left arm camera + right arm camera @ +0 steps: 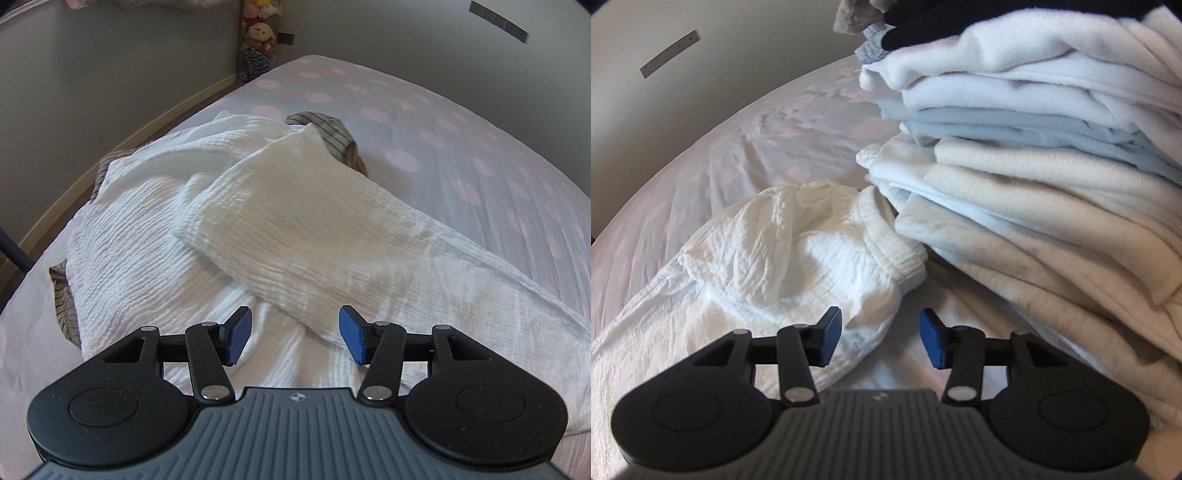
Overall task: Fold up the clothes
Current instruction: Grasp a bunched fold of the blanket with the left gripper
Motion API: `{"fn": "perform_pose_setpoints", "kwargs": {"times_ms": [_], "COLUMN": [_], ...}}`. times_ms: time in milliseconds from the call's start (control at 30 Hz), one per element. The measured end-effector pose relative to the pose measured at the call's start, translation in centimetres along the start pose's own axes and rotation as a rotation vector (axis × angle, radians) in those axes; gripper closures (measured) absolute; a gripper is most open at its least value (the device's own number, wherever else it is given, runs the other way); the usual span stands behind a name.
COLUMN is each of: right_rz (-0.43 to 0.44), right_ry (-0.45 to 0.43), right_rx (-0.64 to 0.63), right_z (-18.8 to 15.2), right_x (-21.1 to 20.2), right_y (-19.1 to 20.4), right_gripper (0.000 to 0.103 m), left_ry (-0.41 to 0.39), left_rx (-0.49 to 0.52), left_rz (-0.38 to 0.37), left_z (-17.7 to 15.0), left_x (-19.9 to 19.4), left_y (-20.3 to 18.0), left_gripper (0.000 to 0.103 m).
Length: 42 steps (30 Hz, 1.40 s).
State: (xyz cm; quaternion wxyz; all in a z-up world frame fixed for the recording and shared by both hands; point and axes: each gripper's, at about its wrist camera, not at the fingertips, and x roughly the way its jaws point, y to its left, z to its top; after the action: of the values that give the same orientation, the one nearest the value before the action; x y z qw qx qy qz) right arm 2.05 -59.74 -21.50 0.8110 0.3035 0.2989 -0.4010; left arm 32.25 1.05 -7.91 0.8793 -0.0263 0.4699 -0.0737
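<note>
A: How do the jaws stand?
B: Left gripper (pixel 295 336) and right gripper (pixel 881 338) both gape, nothing between the pads.
A: And the garment?
B: The white crinkled garment (pixel 258 221) lies rumpled on the bed (pixel 461 129), one part folded over, beside a stack of folded clothes (pixel 1034 166).

text: none legible | labels: none | signs: none
</note>
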Motion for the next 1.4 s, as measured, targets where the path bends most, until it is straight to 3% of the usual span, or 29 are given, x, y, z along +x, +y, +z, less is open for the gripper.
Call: {"fn": "perform_pose_setpoints", "kwargs": {"times_ms": [400, 633, 733, 867, 900, 1000, 1133, 1400], "right_rz": [0.074, 0.046, 0.036, 0.037, 0.040, 0.053, 0.076, 0.135], "right_ry": [-0.068, -0.039, -0.037, -0.042, -0.043, -0.045, -0.053, -0.057], "right_rx": [-0.479, -0.546, -0.563, -0.576, -0.571, -0.554, -0.527, -0.462], "right_z": [-3.5, -4.6, -4.8, -5.0, -4.9, -4.7, -4.5, -3.9], "right_x": [-1.1, 0.3, 0.6, 0.8, 0.7, 0.6, 0.3, 0.0], "right_y": [5.7, 6.5, 6.7, 6.9, 6.9, 6.6, 6.3, 5.6], "right_gripper": [0.045, 0.045, 0.045, 0.044, 0.044, 0.044, 0.044, 0.044], "left_ry": [-0.069, -0.164, -0.215, -0.241, -0.237, -0.239, -0.280, -0.313], "left_rx": [-0.215, -0.188, -0.139, -0.064, -0.047, 0.002, 0.064, 0.261], "left_rz": [-0.002, -0.007, -0.027, -0.017, -0.007, 0.022, -0.038, -0.225], "left_z": [0.4, 1.8, 2.6, 3.7, 3.9, 4.2, 3.7, 0.0], "left_x": [5.7, 7.2, 7.0, 6.7, 6.7, 6.1, 4.0, -0.6], "left_y": [5.2, 4.8, 3.4, 1.0, 0.3, -1.7, -5.2, -16.9], "left_gripper": [0.052, 0.053, 0.058, 0.086, 0.089, 0.092, 0.093, 0.093]}}
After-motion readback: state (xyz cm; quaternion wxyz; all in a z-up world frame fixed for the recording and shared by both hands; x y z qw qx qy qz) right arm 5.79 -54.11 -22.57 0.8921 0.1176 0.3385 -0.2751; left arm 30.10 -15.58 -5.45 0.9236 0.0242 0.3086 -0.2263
